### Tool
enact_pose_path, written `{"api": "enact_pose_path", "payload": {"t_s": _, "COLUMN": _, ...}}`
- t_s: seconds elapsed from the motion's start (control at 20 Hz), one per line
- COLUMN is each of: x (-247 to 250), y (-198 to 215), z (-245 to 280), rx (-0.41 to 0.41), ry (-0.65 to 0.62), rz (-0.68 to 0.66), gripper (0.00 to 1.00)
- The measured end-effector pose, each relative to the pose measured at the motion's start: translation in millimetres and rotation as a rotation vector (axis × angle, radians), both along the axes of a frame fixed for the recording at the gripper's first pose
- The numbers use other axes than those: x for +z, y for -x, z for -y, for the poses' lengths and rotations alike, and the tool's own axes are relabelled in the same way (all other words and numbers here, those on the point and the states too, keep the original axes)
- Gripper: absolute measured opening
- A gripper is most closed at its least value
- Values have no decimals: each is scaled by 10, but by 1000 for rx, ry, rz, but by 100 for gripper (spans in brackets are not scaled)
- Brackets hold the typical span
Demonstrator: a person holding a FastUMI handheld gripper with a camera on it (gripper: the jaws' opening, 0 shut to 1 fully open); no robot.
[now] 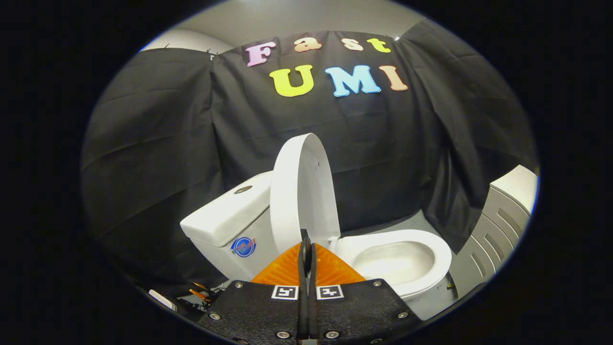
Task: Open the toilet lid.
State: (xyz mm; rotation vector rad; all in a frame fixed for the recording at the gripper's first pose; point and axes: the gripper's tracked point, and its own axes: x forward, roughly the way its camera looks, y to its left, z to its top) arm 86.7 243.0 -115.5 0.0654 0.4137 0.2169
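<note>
Two jaws together before upright lid

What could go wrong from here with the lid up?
The lid stands about upright, short of the tank; it could drop back onto the bowl if released early. The gripper, jaws closed together with nothing between, sits at the lid's lower edge and could slip off it.

Black cloth wall behind, grey-white slatted cabinet at its foot, well right.
</note>
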Motion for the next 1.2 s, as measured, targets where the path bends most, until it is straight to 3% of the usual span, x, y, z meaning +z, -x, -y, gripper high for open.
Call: {"api": "enact_pose_path", "payload": {"t_s": 1.2, "x": -112, "y": -15, "z": -651, "rx": 147, "ry": 60, "rz": 17, "gripper": 0}}
